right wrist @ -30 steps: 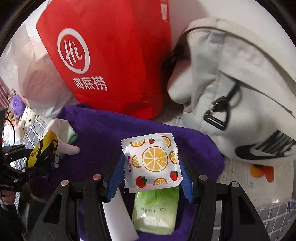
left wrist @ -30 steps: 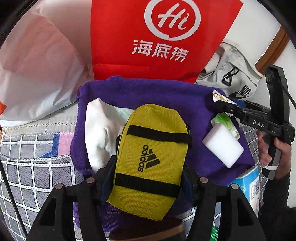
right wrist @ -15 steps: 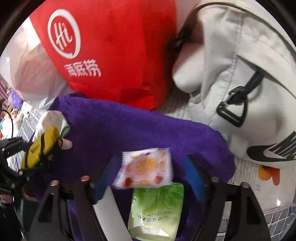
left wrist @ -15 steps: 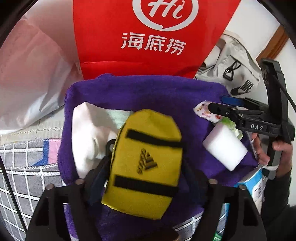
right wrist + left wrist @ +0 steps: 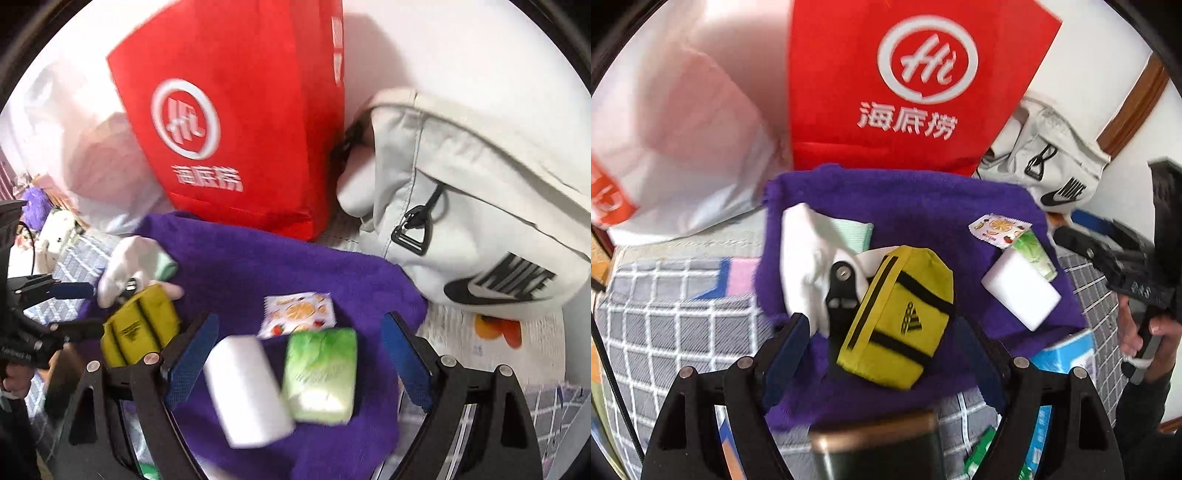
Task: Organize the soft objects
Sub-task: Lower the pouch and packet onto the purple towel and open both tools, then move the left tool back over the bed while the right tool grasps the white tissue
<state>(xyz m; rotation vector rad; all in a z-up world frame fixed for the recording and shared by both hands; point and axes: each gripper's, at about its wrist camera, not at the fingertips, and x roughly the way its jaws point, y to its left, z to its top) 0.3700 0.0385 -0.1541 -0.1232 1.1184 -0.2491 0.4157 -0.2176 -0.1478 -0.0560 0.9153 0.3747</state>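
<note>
left gripper [image 5: 882, 350] gaping, just let go | yellow pouch [image 5: 899, 314] loose between jaws on purple towel [image 5: 923, 206] | soft, light, squashy; pinch across middle | right gripper [image 5: 295, 362] gaping, empty, fruit-print packet [image 5: 297, 314] just ahead

Left gripper [image 5: 882, 354]: black frame, blue pads on its fingers [image 5: 785, 350], silver screw heads at the joints. Right gripper [image 5: 295, 354]: same build — black arms, blue pads, silver screws (white lettering on its body, blurred). The person's hand [image 5: 1145, 332] emerges from a dark sleeve [image 5: 1137, 413]; a thin black cable [image 5: 613, 384] trails at the left edge.
</note>
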